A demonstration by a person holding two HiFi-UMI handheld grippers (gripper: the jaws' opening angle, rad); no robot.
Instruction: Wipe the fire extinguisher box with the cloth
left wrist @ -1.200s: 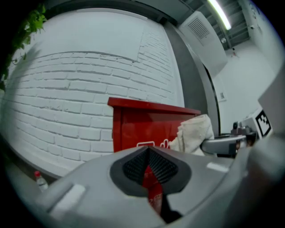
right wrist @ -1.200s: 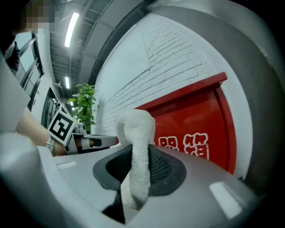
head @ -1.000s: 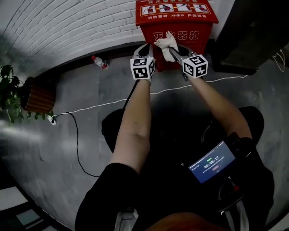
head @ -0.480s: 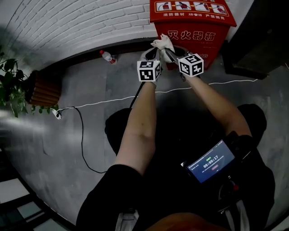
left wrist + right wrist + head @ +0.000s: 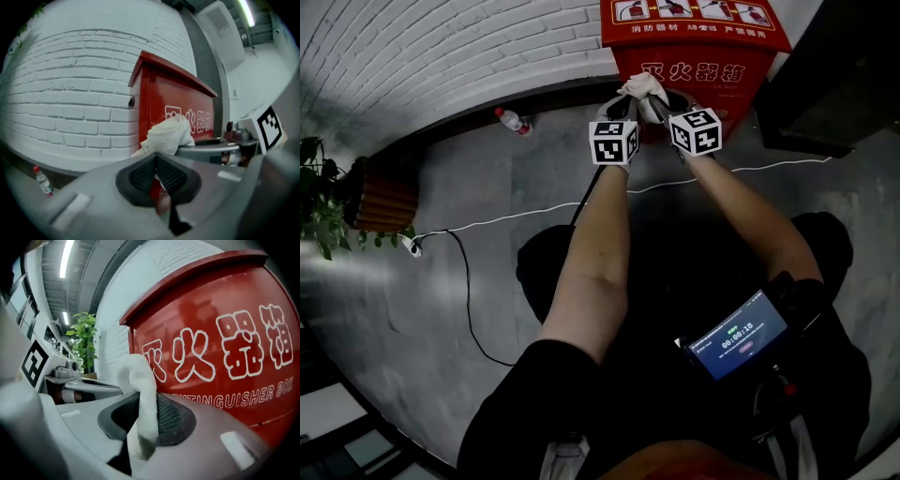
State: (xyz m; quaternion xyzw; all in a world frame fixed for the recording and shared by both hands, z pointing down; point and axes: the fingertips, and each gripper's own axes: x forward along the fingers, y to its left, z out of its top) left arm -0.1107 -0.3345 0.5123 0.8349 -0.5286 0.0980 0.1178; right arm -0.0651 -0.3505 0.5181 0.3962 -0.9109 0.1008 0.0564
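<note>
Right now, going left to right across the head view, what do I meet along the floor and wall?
Plant → white plug → water bottle → red box. The cloth overlaps the box, so it is left out.

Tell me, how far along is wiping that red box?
Done: the cloth is clamped in the right gripper. In hand: it is held at the lettered front of the red box. Remaining: the wiping itself; no wiped patch shows. The left gripper is shut, empty.
</note>
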